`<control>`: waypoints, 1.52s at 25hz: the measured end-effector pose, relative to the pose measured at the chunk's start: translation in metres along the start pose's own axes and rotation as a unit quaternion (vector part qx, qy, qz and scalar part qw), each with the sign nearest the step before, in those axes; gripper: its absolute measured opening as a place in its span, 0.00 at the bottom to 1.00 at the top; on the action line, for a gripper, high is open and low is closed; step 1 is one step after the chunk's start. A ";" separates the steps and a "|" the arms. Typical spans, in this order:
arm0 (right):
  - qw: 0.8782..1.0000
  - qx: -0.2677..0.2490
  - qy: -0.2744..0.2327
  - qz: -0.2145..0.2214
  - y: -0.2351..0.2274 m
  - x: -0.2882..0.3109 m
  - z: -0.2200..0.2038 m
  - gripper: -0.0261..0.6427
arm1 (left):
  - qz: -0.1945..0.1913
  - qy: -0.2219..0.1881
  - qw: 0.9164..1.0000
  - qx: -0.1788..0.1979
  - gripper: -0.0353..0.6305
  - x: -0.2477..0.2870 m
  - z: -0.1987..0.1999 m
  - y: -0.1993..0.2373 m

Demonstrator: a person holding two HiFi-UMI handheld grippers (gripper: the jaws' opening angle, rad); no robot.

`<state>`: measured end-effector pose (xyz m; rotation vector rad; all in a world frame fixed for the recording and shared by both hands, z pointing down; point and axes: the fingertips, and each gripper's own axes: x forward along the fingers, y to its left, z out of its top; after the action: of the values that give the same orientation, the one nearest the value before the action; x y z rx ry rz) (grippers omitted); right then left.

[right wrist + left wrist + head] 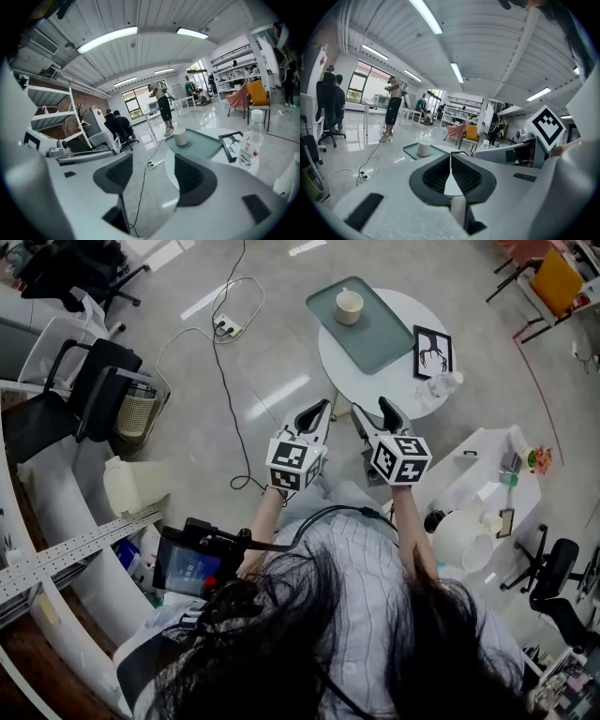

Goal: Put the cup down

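Note:
A pale cup (349, 306) stands upright on a grey-green tray (380, 338) at the far side of a round white table (370, 385). Neither gripper touches it. My left gripper (323, 409) hovers short of the table's near edge with its jaws closed together and nothing in them; its own view shows the cup (423, 148) well ahead of the gripper (451, 157). My right gripper (370, 407) is beside it, jaws apart and empty. In the right gripper view the cup (180, 137) sits on the tray (204, 144) beyond the gripper (152, 173).
A framed picture (432, 351) and a clear plastic bottle (441, 385) share the table's right side. A power strip with cables (228, 329) lies on the floor to the left. A black chair (94, 390) stands at left, and white furniture (478, 474) at right.

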<state>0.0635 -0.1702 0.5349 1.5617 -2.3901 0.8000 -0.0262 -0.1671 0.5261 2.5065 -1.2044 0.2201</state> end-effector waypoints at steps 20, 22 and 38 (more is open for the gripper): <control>0.999 -0.014 -0.025 0.039 0.008 -0.131 -0.044 0.23 | 0.007 -0.024 0.999 0.029 0.08 -0.056 -0.015 -0.131; 0.999 -0.011 -0.028 0.044 0.010 -0.144 -0.050 0.21 | 0.012 -0.026 0.999 0.029 0.08 -0.066 -0.020 -0.142; 0.996 -0.022 -0.036 0.074 0.058 -0.195 -0.080 0.14 | 0.036 -0.032 0.998 0.039 0.08 -0.144 -0.042 -0.173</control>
<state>0.0856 0.0443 0.4999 1.4342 -2.5805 0.7233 0.0189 0.0523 0.4814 2.5584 -1.3364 0.2102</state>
